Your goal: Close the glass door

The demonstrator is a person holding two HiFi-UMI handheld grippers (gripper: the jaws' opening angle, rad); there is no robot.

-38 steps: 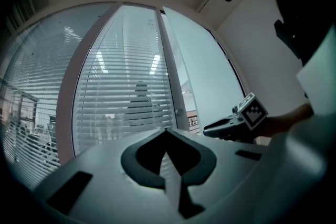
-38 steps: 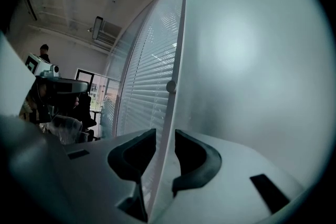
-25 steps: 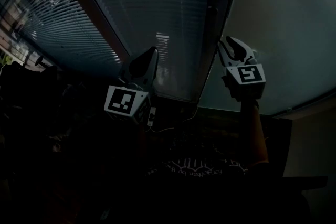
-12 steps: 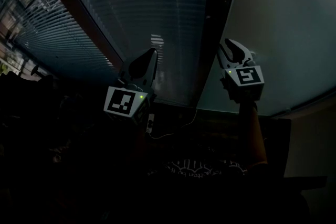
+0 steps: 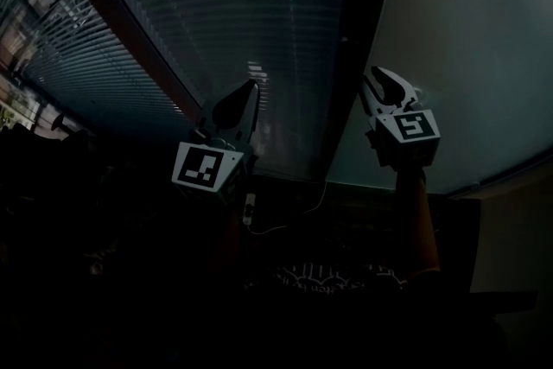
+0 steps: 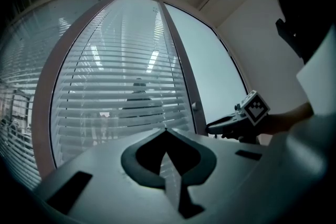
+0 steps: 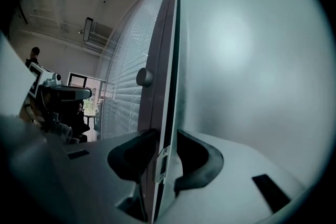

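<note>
Right gripper (image 7: 165,155) drifted slightly, jaws clamping upright glass door (image 5: 259,13) edge; left gripper (image 6: 167,134) closed, empty.

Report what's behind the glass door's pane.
Behind the pane of the dark-framed glass door hang pale horizontal slat blinds. A dim figure shows among them, maybe reflected. Slats hide whatever lies beyond.

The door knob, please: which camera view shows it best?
The right gripper view: the door knob is large, near and sharp there. The left gripper view shows it small and distant; the head view barely shows it in the dark.
</note>
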